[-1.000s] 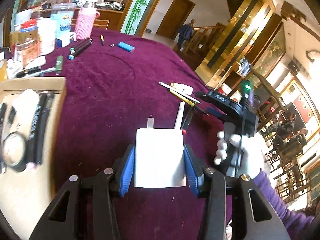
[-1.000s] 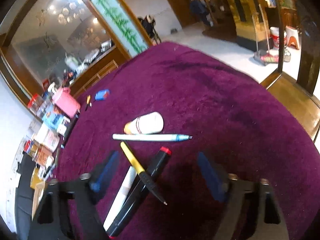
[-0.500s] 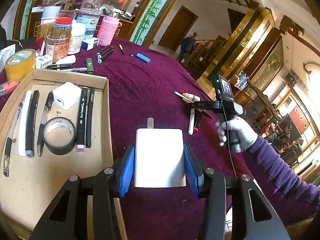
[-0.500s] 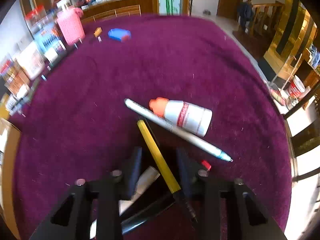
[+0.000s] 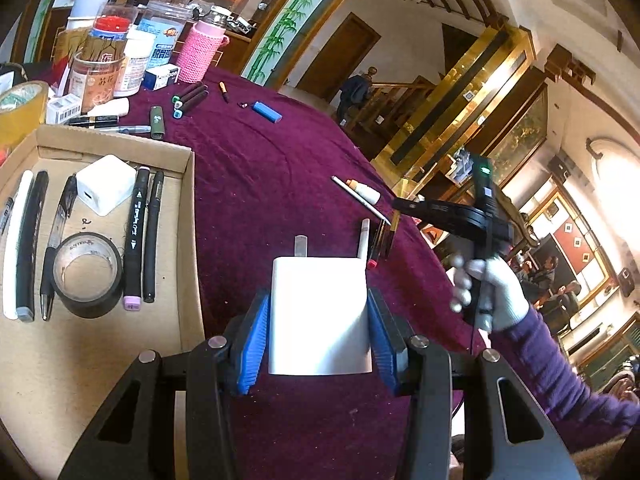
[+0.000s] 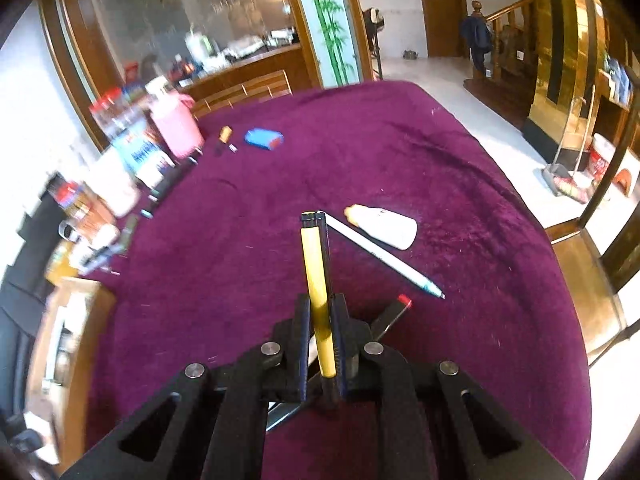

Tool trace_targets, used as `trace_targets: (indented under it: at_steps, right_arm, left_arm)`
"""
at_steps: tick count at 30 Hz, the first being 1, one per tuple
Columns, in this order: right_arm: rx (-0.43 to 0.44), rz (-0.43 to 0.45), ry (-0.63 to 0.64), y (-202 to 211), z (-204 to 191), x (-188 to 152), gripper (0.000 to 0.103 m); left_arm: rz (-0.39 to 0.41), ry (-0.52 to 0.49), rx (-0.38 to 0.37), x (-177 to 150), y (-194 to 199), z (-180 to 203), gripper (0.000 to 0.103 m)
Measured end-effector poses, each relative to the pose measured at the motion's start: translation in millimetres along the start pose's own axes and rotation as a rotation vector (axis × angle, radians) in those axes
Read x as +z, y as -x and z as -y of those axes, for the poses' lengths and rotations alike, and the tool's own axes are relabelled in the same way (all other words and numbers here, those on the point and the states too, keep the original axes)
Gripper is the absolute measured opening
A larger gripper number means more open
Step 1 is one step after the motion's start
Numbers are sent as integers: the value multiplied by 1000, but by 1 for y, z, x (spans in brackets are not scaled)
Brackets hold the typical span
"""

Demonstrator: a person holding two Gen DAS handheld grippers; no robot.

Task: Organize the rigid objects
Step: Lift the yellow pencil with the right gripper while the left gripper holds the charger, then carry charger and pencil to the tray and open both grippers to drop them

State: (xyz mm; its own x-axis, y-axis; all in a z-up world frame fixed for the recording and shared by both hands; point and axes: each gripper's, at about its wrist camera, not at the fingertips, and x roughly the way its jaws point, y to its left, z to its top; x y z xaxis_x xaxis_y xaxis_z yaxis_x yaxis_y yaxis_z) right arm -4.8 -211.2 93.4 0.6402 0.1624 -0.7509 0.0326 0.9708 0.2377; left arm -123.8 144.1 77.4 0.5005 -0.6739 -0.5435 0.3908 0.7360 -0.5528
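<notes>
My left gripper (image 5: 318,316) is shut on a white charger block (image 5: 318,316) and holds it above the purple cloth, just right of the cardboard tray (image 5: 191,248). The tray holds another white charger (image 5: 105,190), a black tape roll (image 5: 88,274) and several pens and markers. My right gripper (image 6: 320,320) is shut on a yellow pen (image 6: 316,276), lifted off the cloth; it also shows in the left wrist view (image 5: 436,210). Below it lie a white pen (image 6: 384,258), a white bottle with an orange cap (image 6: 382,220) and a black red-capped marker (image 6: 390,314).
Jars, a pink-sleeved bottle (image 5: 198,54) and yellow tape (image 5: 20,106) crowd the table's back left. Markers (image 5: 188,100), a blue lighter (image 5: 267,112) and a small orange pen (image 5: 223,92) lie on the cloth behind. The table's right edge drops to floor and chairs.
My right gripper closed on the yellow pen and lifted it. My left gripper carried the charger block toward the tray and has held beside it since.
</notes>
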Motion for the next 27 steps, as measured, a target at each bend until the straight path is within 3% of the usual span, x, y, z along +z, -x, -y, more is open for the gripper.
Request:
trace_targets:
  at_steps: [7, 14, 27]
  right_arm:
    - [167, 75, -31, 49, -27, -13, 11]
    - [300, 42, 14, 55, -71, -28, 11]
    - [671, -196, 88, 28, -182, -80, 11]
  left_arm:
    - [69, 22, 65, -9, 38, -7, 46]
    - [108, 88, 169, -15, 64, -38, 46]
    - [62, 231, 390, -29, 85, -105, 46]
